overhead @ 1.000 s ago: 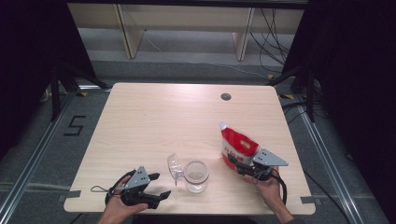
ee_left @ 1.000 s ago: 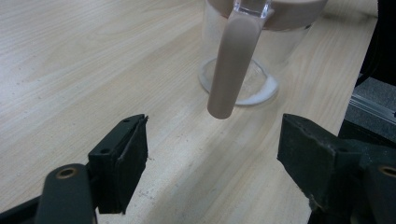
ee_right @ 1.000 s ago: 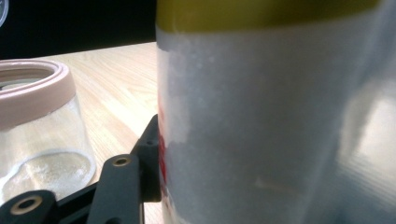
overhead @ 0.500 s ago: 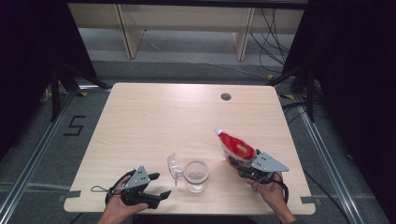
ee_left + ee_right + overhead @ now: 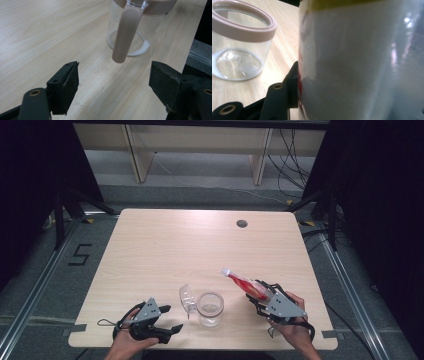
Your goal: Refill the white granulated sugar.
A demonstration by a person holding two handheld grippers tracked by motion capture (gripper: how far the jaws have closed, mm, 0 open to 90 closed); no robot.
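The right gripper (image 5: 261, 294) is clamped on a red-and-white packet (image 5: 241, 282), tilted just right of the glass jar (image 5: 209, 308). The left gripper (image 5: 169, 318), jaws wide and empty, rests near the table's (image 5: 165, 245) front edge, left of the jar; the far tabletop lies bare.

Pouch (image 5: 362, 62) blurred, cut off; hides right hand-held gripper's (image 5: 352, 105) other jaw.
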